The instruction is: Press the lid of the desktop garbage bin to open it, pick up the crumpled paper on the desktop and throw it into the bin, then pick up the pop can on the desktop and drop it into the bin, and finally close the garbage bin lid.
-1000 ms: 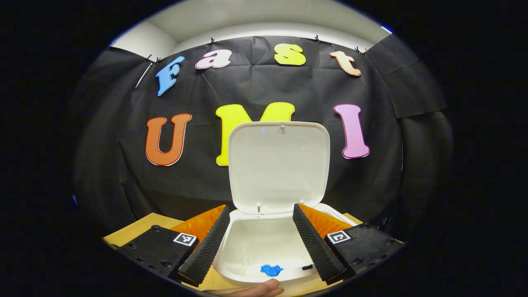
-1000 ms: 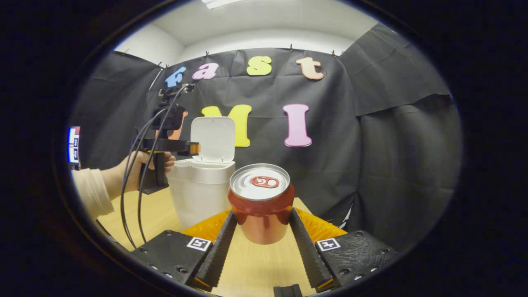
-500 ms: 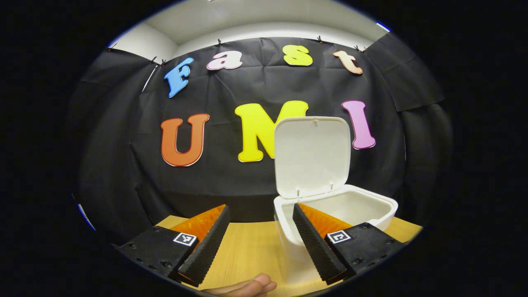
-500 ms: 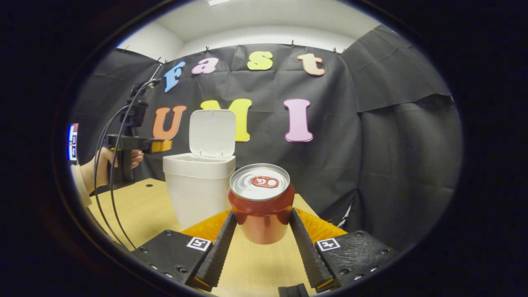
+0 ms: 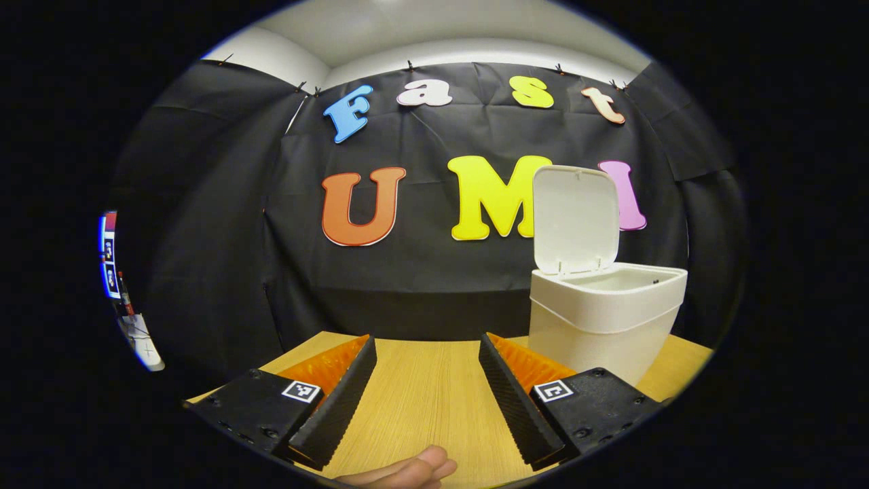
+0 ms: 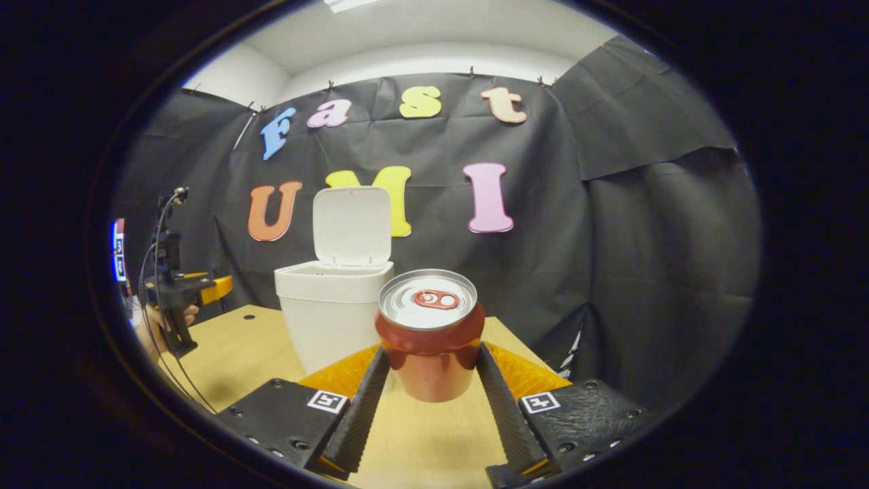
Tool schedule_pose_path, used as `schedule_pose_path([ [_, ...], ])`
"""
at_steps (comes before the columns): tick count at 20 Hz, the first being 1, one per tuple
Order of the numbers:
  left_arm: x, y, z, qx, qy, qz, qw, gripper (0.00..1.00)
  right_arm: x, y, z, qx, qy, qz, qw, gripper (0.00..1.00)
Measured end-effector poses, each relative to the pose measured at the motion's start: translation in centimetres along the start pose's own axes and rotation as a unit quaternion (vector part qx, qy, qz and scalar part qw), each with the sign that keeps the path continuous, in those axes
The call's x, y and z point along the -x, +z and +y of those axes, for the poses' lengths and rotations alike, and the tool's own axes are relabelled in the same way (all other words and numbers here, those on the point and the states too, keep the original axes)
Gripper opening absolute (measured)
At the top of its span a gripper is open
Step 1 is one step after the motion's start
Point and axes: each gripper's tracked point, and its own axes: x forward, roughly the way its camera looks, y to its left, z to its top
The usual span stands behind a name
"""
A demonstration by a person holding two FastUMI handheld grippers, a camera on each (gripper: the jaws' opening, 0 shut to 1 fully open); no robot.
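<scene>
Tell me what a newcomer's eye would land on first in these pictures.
First the red pop can, upright and held between the right gripper fingers, front and centre in the right gripper view. Next the white garbage bin behind it on the wooden table, its lid standing open. In the left gripper view the left gripper is open with nothing between its fingers, the bin off to its right.

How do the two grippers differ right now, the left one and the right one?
The right gripper is shut on the pop can, lifted off the desk; the left gripper is open with nothing between its fingers. The right gripper faces the open garbage bin just behind the can; for the left gripper, the bin sits off to the right. Both are over the wooden desktop.
</scene>
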Motion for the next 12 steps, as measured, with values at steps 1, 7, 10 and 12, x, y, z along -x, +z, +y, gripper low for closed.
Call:
schedule_pose_path([
  [1, 0.8, -0.7, -0.4, -0.004, -0.007, -0.001, 1.000, 0.98, 0.2, -0.1, 0.0, 0.008, -0.004, 0.001, 1.000, 0.78],
  [7, 4.1, -4.1, -2.0, 0.017, -0.031, -0.002, 0.999, 0.98, 0.5, 1.6, 0.7, 0.033, -0.006, 0.006, 0.999, 0.78],
  [10, 4.7, -4.8, -1.2, 0.001, -0.013, -0.015, 1.000, 0.98, 0.4, 3.7, 2.1, 0.049, 0.011, 0.005, 0.999, 0.79],
  [12, 4.9, -5.4, -0.2, 0.014, 0.005, -0.014, 1.000, 0.98, 0.2, 5.2, 3.1, 0.058, 0.015, 0.004, 0.998, 0.77],
])
